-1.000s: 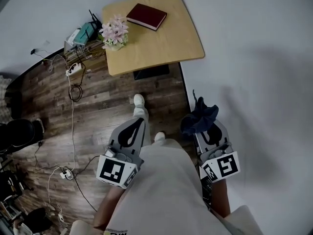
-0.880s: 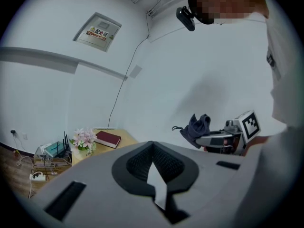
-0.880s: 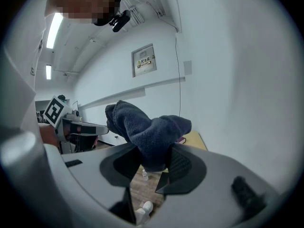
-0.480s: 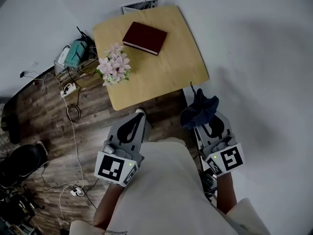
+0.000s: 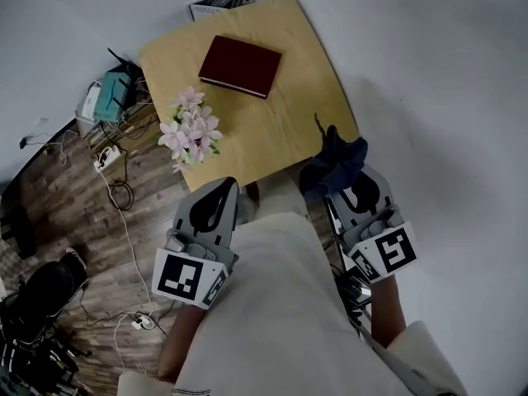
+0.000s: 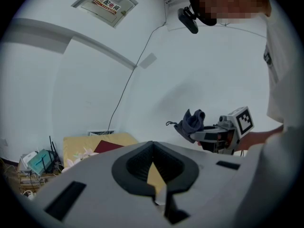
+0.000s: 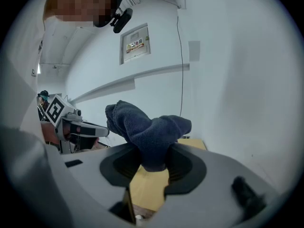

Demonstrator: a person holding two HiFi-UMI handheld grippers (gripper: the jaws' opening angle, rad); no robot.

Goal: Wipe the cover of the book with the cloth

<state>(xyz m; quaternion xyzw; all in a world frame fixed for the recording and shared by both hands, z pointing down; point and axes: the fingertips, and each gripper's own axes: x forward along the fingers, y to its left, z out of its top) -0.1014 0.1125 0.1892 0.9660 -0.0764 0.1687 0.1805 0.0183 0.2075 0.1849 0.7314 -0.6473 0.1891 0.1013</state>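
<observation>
Currently, a dark blue cloth (image 5: 334, 162) is seen pinched between the jaws of the right gripper (image 5: 345, 185), with most of the fabric bunched up above and ahead of the fingertips; in the right gripper view the cloth (image 7: 148, 133) is clamped firmly in the middle of the jaws of the right gripper (image 7: 153, 161), and a loose fold is thrown off to the left. The left gripper (image 5: 221, 190) is held with its jaws pressed together, and nothing is caught between them, as is shown in the left gripper view, where the tips of the left gripper (image 6: 152, 145) meet and only the table top is glimpsed through the gap behind them. The book (image 5: 240, 66), dark red and closed, is laid flat on the far part of the wooden table (image 5: 280, 122), well apart from both grippers. A bunch of pale pink flowers (image 5: 191, 132) is set near the table's left edge, between the book and the left gripper. The cloth is held over the table's near right corner; whether it touches the wood cannot be told. Cables (image 5: 124, 213) are strewn over the dark plank floor (image 5: 74, 221) to the left of the table. In the left gripper view the book (image 6: 108, 147) is seen lying on the table (image 6: 78, 144).
</observation>
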